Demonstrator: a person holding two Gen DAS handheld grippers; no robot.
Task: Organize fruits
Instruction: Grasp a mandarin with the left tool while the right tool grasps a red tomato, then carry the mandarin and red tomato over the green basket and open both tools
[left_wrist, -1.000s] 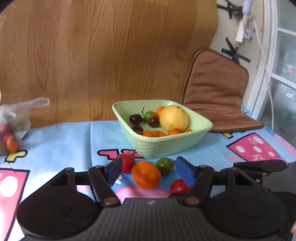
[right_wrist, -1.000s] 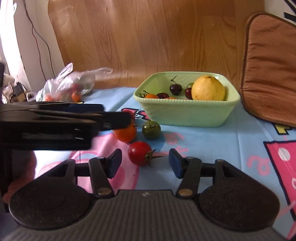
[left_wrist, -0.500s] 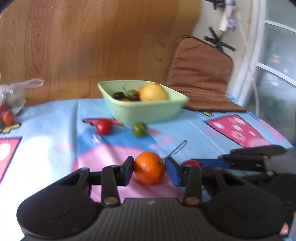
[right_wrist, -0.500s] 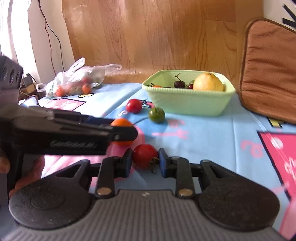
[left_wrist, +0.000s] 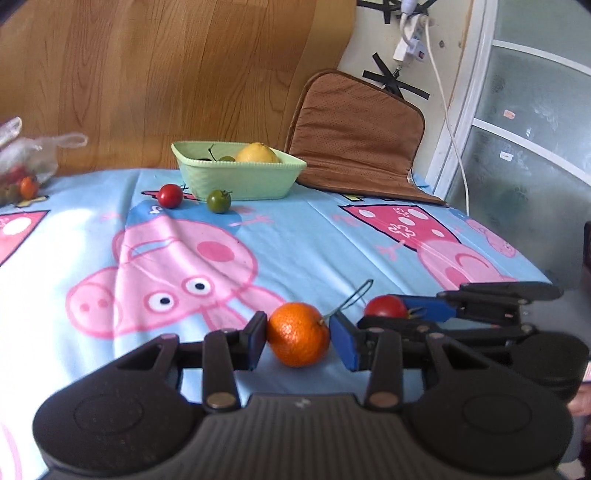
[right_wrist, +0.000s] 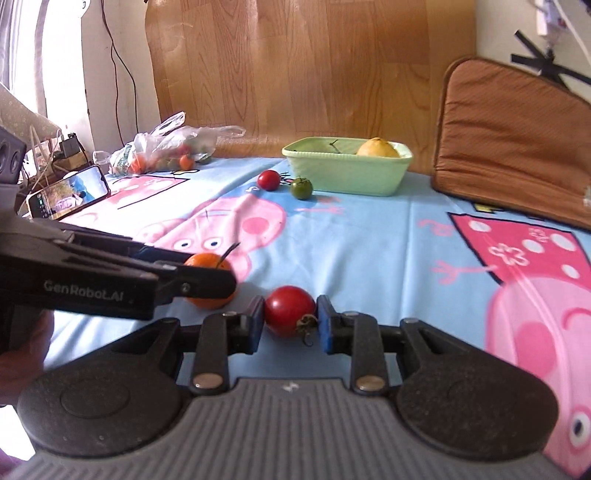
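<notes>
- "GenRobot.AI" in pale grey lettering runs along the side of the black plastic left tongs (right_wrist: 207, 282), seen from the right wrist view.
- No other lettering, label or number can be read; the lit phone screen (right_wrist: 70, 192) is too small to make out.

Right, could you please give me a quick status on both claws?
Left claw shut on orange. Right claw shut on red tomato. Bowl far across cloth; one red, one green tomato before it.
</notes>
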